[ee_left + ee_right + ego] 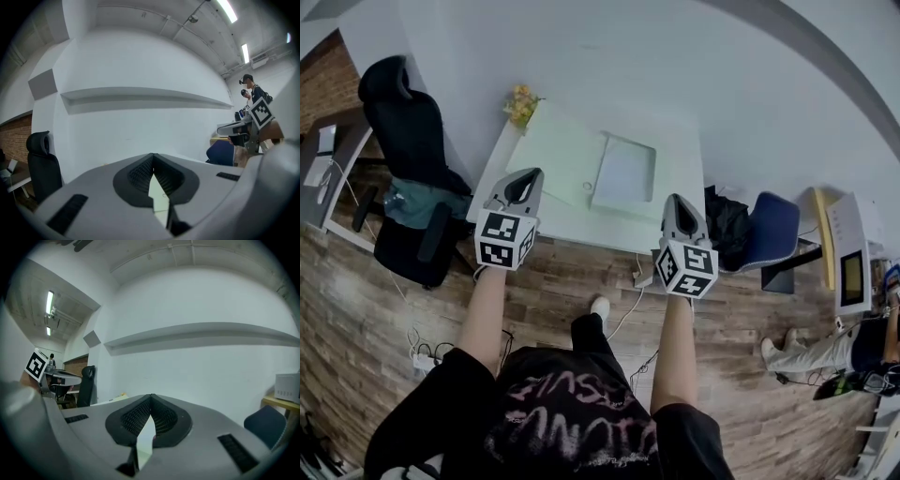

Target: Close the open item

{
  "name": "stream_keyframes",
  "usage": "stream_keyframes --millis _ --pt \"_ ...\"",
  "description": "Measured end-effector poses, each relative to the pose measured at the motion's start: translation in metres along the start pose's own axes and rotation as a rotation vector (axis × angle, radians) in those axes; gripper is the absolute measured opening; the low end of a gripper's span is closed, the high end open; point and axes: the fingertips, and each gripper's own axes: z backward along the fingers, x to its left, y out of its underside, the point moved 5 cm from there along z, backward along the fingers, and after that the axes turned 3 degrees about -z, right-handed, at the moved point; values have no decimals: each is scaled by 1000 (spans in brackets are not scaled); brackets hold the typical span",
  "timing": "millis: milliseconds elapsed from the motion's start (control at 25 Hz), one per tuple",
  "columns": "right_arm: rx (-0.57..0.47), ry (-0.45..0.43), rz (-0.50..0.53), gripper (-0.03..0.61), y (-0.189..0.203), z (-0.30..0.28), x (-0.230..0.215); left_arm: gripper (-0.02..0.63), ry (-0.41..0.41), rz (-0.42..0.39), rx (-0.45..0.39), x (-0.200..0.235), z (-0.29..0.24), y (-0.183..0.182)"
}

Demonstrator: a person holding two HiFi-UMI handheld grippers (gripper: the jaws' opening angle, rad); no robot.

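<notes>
Laptop (623, 174) open on table (680, 155); left gripper (528, 175), right gripper (675, 200) closed, empty.

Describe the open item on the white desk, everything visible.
The open item looks like a pale laptop, though too small to be sure: two flat panels joined along one edge. The left panel lies flat on the white desk, faintly greenish; the right one is greyish with a lighter border and seems tilted up. It sits mid-desk, right of the yellow flowers. Only the desk touches it; the left gripper and right gripper are short of it.
</notes>
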Motion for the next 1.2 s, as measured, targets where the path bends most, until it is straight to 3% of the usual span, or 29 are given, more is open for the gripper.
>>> stream_keyframes --millis 720,1200 --pt "67 -126 -45 11 7 -182 -110 0 -107 22 116 17 -173 6" --pt "89 -210 -62 11 10 -228 -112 0 -176 21 149 34 -188 0"
